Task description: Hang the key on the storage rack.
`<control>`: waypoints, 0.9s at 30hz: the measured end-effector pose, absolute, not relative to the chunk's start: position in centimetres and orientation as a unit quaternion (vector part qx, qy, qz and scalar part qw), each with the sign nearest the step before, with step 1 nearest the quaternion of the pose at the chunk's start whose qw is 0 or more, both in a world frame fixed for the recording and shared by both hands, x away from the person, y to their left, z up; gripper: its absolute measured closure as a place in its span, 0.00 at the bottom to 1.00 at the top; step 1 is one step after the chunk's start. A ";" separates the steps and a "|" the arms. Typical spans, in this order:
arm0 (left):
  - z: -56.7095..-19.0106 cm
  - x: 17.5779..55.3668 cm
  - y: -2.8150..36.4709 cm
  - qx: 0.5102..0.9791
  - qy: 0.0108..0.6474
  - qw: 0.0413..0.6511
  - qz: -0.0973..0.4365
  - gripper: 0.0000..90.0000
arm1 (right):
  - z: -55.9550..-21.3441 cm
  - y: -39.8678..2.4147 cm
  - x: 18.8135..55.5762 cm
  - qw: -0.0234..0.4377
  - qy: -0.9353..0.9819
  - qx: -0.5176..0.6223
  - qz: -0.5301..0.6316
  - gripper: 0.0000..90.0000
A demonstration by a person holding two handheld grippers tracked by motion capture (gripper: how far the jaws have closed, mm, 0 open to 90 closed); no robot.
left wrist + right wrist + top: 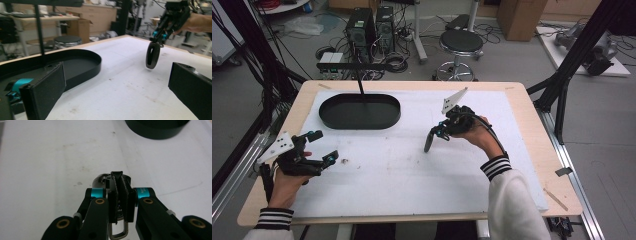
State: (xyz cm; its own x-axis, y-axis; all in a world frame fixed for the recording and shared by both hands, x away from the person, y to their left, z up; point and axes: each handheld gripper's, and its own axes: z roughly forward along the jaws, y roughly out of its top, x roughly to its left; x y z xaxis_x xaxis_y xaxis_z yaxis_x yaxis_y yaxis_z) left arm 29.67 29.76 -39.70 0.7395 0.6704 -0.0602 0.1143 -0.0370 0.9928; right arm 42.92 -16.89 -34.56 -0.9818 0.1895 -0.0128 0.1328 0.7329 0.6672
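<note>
– What's up in the high view?
– My right hand-held gripper (433,136) grasps a dark oval ring (427,142) above the white bench (412,170); the black tray (359,111) sits at ten o'clock from it.

– Left gripper view?
– My left hand-held gripper (117,87) is released, jaws wide apart; the ring (152,55) hangs at one o'clock, just clear of the bench.

– Right gripper view?
– Jaws clenched on the ring (120,183), tray (156,128) at twelve.

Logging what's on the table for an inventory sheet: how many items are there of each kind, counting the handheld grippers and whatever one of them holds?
Black oval tray: 1
Handheld grippers: 2, the left gripper open, the right gripper shut
Dark oblong slotted object held by the right gripper, hanging above the table: 1
Total: 4
</note>
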 end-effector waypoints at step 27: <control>-33.8 33.7 19.8 0.781 0.161 0.592 0.119 0.02 | -30.5 -15.9 39.4 0.025 0.884 0.007 0.467 0.95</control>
